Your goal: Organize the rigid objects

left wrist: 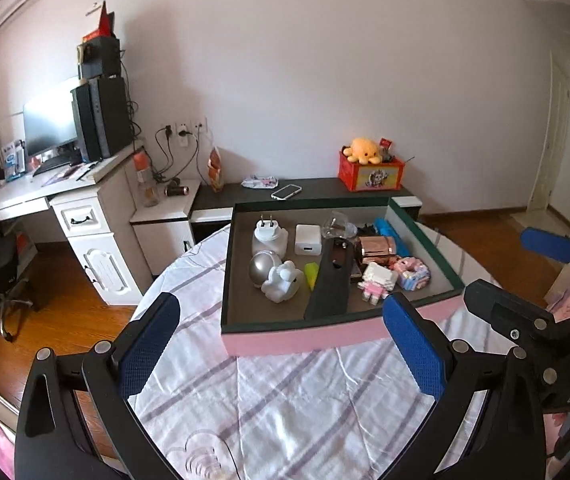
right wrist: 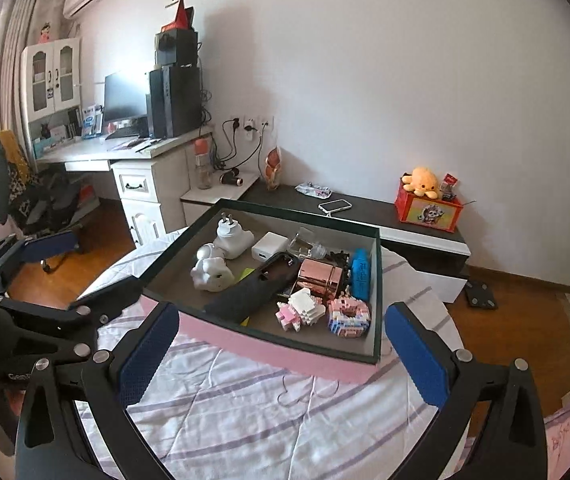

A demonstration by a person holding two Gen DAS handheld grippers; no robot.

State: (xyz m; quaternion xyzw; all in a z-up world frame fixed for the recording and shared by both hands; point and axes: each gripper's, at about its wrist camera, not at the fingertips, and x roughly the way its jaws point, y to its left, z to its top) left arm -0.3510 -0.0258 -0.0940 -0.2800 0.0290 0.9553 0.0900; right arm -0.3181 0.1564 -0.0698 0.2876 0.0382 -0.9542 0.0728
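Both grippers empty: left gripper fingers spread wide, right gripper same, nothing between either pair, both hanging over the striped cloth on the round table, short of the box. Next out: shallow pink-sided box on the table, all the task's items look to be already in it, nothing loose on the cloth. Inside, near edge: pink-white brick figure and brick donut, light, but probably shed pieces if squeezed hard, take across the blocky flanks, gently. Long black case lies diagonally, leaning on neighbours; stiff, grip across its narrow width. Rose-gold shiny container likely slippery, pinch the flat sides. White figurine rounded, hard, could pop out of the pads. Farther back: plug adapter, white charger cube, clear glass-like piece, treat as fragile. Blue item stands against the right wall. Beyond: low cabinet with a phone.
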